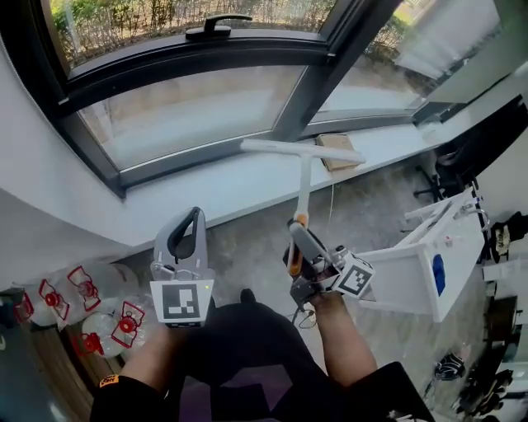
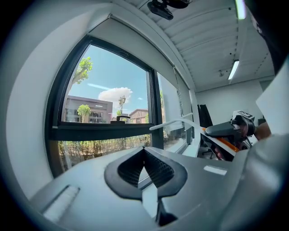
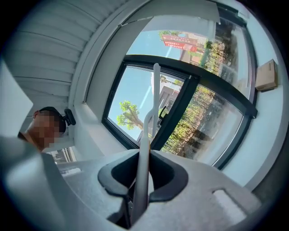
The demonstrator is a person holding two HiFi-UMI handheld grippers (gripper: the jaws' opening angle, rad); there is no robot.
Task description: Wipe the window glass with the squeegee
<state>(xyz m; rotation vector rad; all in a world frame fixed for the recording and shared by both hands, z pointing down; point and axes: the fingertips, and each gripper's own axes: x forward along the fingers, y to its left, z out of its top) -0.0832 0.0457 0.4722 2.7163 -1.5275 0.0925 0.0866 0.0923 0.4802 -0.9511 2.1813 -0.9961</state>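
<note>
A white squeegee (image 1: 302, 157) points up toward the window glass (image 1: 198, 107), its long blade level above the sill and short of the pane. My right gripper (image 1: 295, 233) is shut on its handle, and in the right gripper view the squeegee (image 3: 145, 149) runs up from between the jaws toward the dark window frame (image 3: 180, 103). My left gripper (image 1: 183, 239) hangs lower left of the squeegee with nothing in it. In the left gripper view the left gripper (image 2: 144, 169) has its pads pressed together, with the squeegee (image 2: 174, 122) far off at right.
A black window handle (image 1: 216, 25) sits on the upper frame. A brown box (image 1: 338, 150) lies on the white sill (image 1: 247, 185) to the right. Clear water bottles (image 1: 78, 301) stand at lower left. A white desk (image 1: 429, 264) is at right.
</note>
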